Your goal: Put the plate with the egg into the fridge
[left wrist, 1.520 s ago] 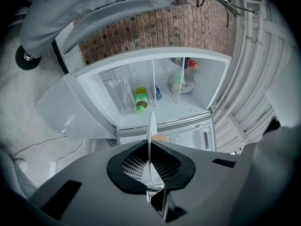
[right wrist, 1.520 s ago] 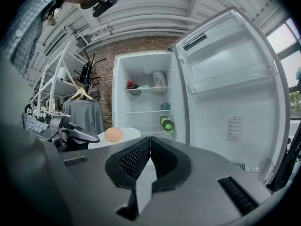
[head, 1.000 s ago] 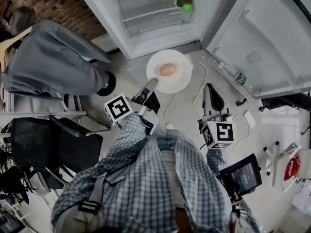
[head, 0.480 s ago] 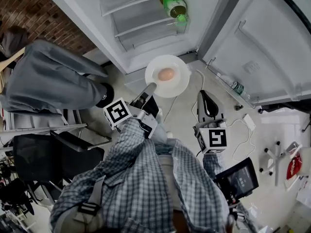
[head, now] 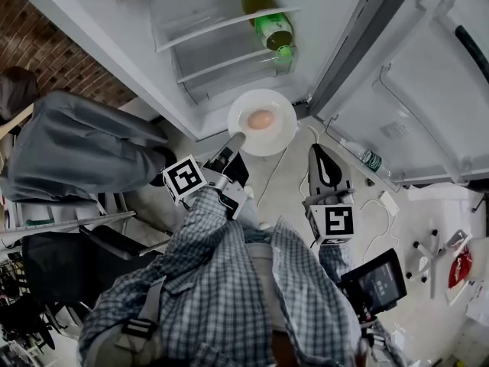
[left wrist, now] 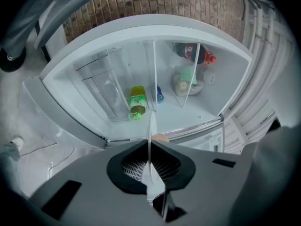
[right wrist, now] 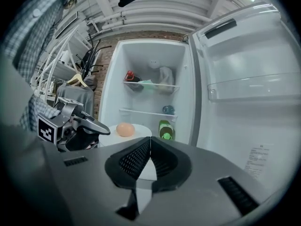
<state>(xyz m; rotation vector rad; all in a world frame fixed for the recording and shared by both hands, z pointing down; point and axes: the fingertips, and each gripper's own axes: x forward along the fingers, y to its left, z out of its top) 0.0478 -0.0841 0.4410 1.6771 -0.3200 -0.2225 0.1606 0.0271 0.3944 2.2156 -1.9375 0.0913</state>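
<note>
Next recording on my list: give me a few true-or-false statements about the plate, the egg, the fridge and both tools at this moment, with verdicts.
1. The left tool grips the plate by its rim. True.
2. The egg lies on a shelf of the fridge. False: it lies on the plate, which the left tool holds in front of the open fridge.
3. The right tool holds the green bottle. False: its jaws are together on nothing, and the bottle sits on a fridge shelf.
4. The fridge door stands open. True.
</note>
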